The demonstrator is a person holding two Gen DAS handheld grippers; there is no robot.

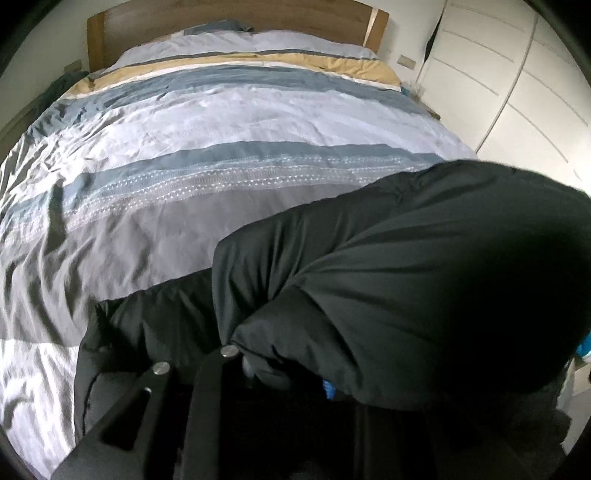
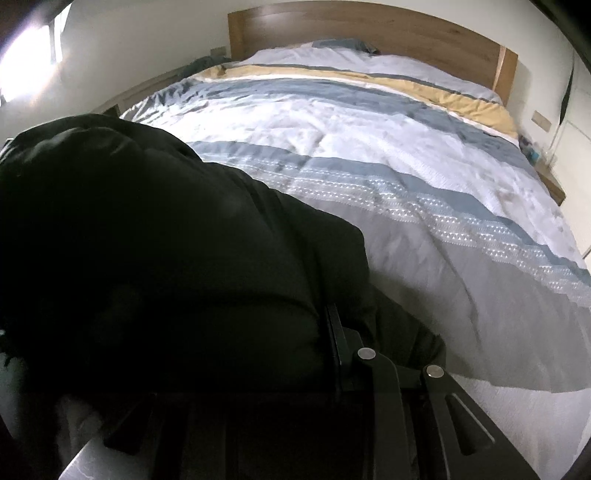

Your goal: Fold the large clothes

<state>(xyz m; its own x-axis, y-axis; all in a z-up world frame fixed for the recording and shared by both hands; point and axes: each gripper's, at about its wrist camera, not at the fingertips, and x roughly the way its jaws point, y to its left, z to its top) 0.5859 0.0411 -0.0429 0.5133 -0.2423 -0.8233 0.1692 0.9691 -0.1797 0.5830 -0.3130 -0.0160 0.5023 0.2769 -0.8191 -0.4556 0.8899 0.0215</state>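
A large black padded jacket [image 1: 388,288] is held up over the near end of a bed [image 1: 229,122]. In the left wrist view it bulges across the right and lower frame; my left gripper [image 1: 258,369] is shut on a fold of it, with its fingertips buried in the fabric. In the right wrist view the same jacket [image 2: 155,251] fills the left half. My right gripper [image 2: 325,332] is shut on its edge; one finger [image 2: 338,343] shows, the other is hidden under the cloth.
The bed carries a striped duvet [image 2: 388,147] in white, blue, grey and yellow, with a wooden headboard [image 2: 369,26] at the far end. White wardrobe doors [image 1: 517,85] stand to the right. A bright window [image 2: 29,62] is at the far left.
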